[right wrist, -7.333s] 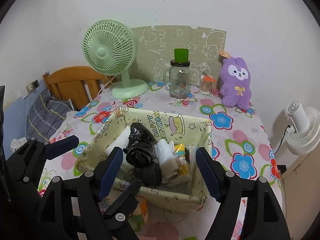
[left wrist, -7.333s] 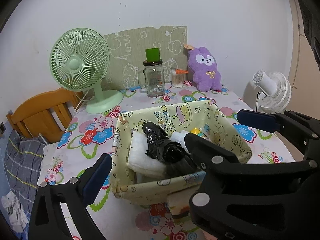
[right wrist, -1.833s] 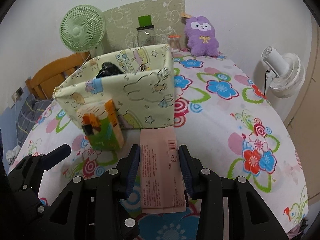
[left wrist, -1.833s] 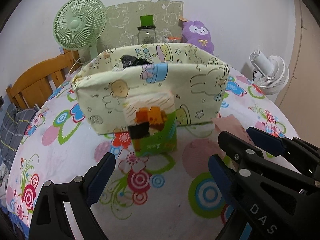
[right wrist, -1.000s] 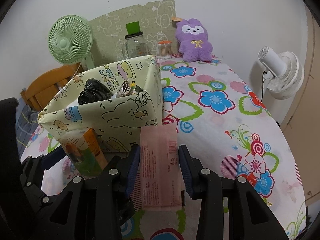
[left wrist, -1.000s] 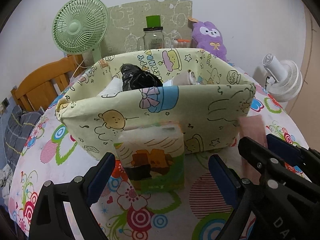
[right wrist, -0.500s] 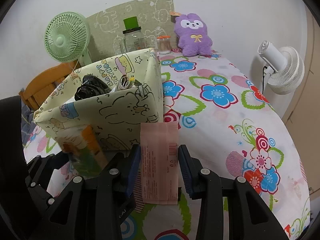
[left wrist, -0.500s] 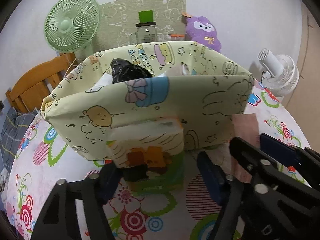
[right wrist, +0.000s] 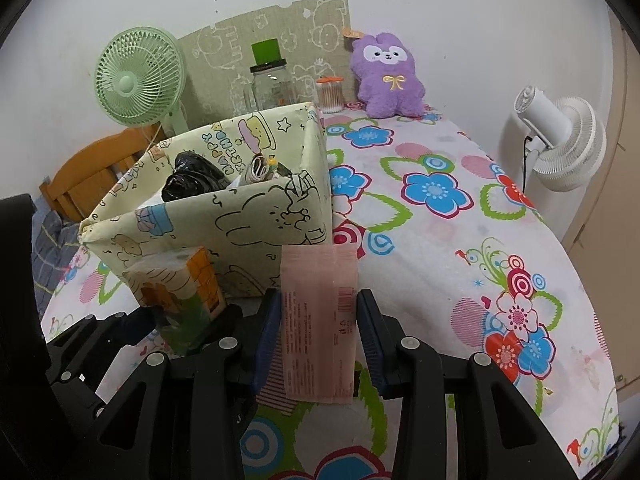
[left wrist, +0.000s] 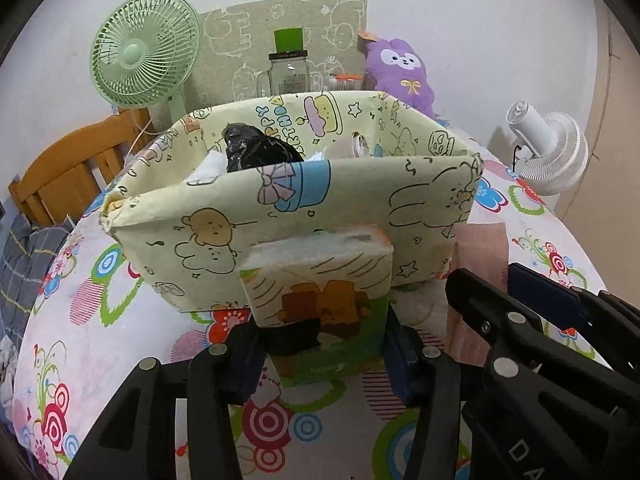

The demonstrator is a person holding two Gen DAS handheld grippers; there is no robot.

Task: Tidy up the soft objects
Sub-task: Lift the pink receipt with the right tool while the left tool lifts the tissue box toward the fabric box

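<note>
We have the green tissue pack [left wrist: 320, 304] between the left gripper [left wrist: 320, 354] pads, just in front of the fabric storage box [left wrist: 352, 208]. The jaws have just been closing on it; both blue pads now sit against its sides, so we read that as gripped. We can't tell if the pack is lifted or still resting on the cloth.

The pink tissue pack [right wrist: 318, 320] is clamped between the right gripper [right wrist: 318, 336] pads, upright, just beside the box's near right corner. It sticks out well past the fingertips.

The box stands on a table with a floral tablecloth [right wrist: 440, 248]. Inside it we see a black plastic bag [left wrist: 256, 148] and some pale rolled items. Behind the box are a glass jar [left wrist: 288, 72] with a green lid, a green desk fan [left wrist: 144, 52], a purple plush [right wrist: 388, 76] and a printed board [left wrist: 248, 40] against the white wall. A white fan [right wrist: 560, 140] stands off the table's right edge, and a wooden headboard [left wrist: 68, 168] is at left.

Left view only: the pads contacting the green pack, with the pink pack mostly hidden behind the right gripper's arm. Right view only: the pink pack's printed face and barcode, a cotton swab jar [right wrist: 330, 94], and the table's bare right half.
</note>
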